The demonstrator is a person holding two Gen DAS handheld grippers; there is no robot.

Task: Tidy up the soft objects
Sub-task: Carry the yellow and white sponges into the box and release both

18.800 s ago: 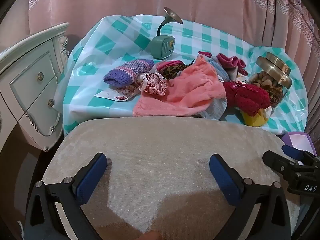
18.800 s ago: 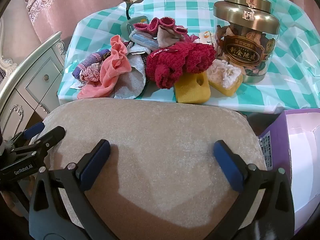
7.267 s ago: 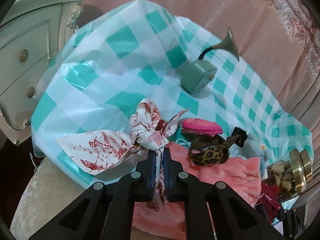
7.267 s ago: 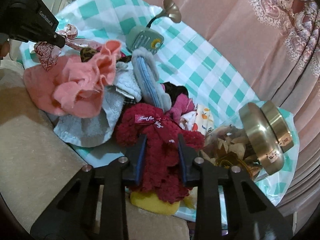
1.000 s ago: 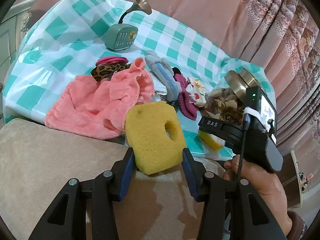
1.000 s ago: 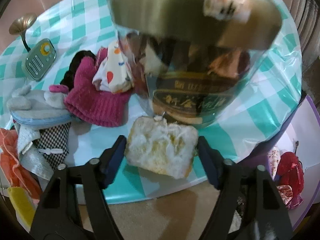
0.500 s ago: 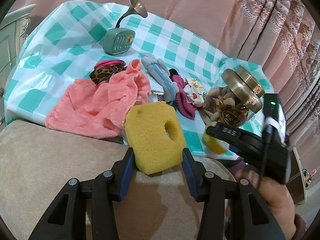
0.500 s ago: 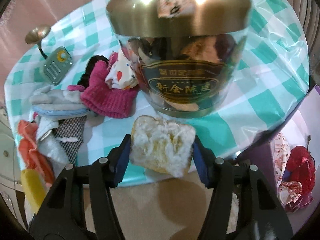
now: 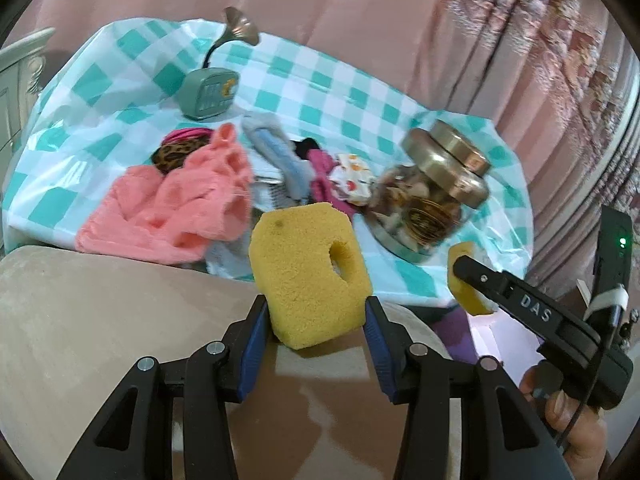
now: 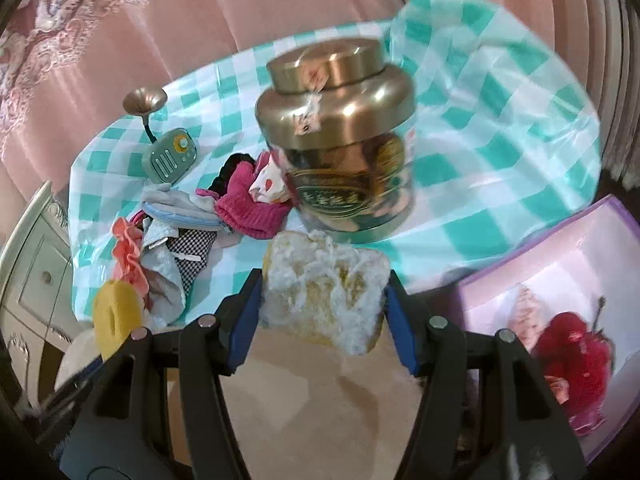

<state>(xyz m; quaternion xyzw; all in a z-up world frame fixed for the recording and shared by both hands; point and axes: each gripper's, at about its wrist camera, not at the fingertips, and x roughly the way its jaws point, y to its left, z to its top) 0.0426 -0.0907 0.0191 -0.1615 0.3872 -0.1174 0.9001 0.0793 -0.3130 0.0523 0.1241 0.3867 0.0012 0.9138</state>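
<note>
My left gripper (image 9: 314, 320) is shut on a yellow sponge with a hole (image 9: 308, 266), held above the beige stool (image 9: 100, 332). My right gripper (image 10: 322, 308) is shut on a yellow sponge with a white fluffy face (image 10: 324, 286), lifted off the table; it also shows in the left wrist view (image 9: 466, 284). A pink towel (image 9: 176, 208), a grey-blue slipper (image 9: 276, 152), a magenta knit piece (image 10: 250, 208) and other soft items lie on the checked tablecloth (image 9: 320, 92). A purple box (image 10: 560, 276) at the right holds a red fluffy item (image 10: 576, 356).
A glass jar with a brass lid (image 10: 344, 136) stands on the table near the front edge. A small green radio with a horn (image 9: 210, 90) sits at the back. A white dresser (image 10: 28, 280) stands to the left. Pink curtains hang behind.
My right gripper has lifted the fluffy sponge away from the jar and pulled back toward the purple box. My left gripper still holds the holed sponge, raised slightly.
</note>
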